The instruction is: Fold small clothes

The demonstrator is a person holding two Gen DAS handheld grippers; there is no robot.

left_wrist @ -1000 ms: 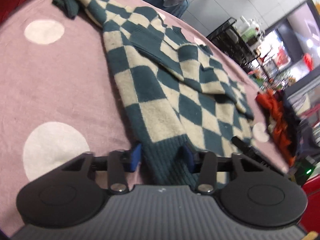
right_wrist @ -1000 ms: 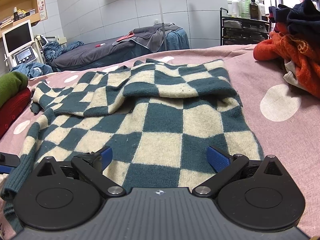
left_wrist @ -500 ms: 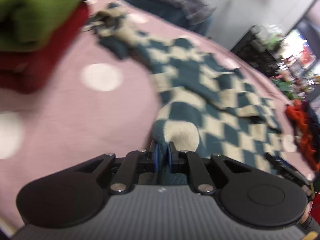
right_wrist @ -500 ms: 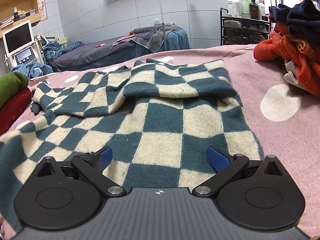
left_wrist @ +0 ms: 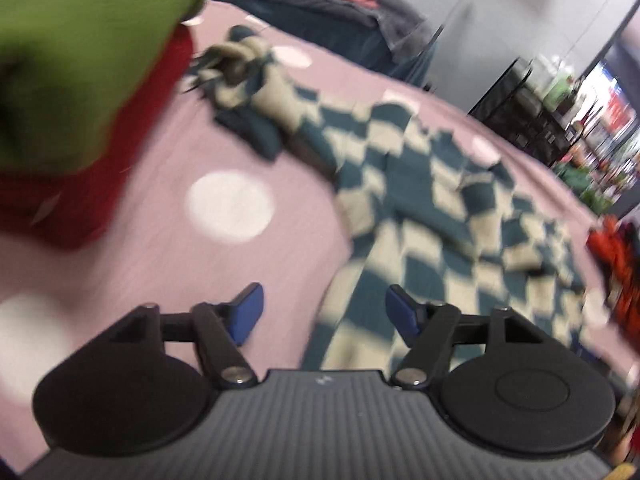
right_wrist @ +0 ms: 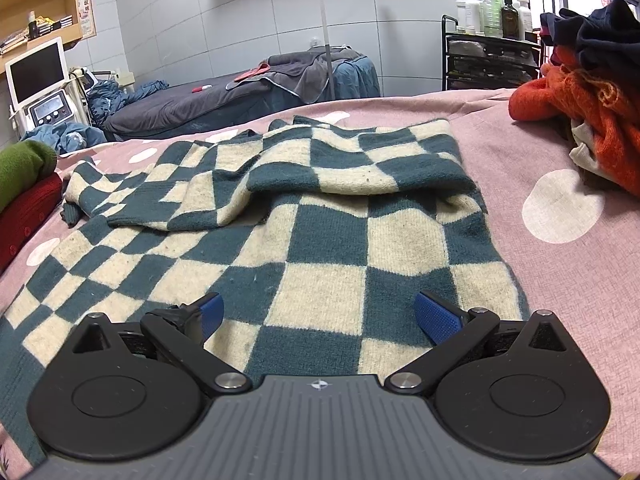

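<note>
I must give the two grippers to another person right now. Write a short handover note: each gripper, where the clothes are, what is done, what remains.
Left gripper: open, its jaws have just been opening; nothing is pinched between them, and the sweater edge lies just below.
Right gripper: open, hovering over the near hem, holding nothing.
Checkered sweater: spread on the pink dotted cover, one sleeve folded across its body.
Finished pile: green on red folded garment, at the left edge.
Unfolded heap: orange and dark clothes, far right.
Done: the first sleeve fold.
Left: fold the rest of the sweater, stack it, then the heap.
</note>
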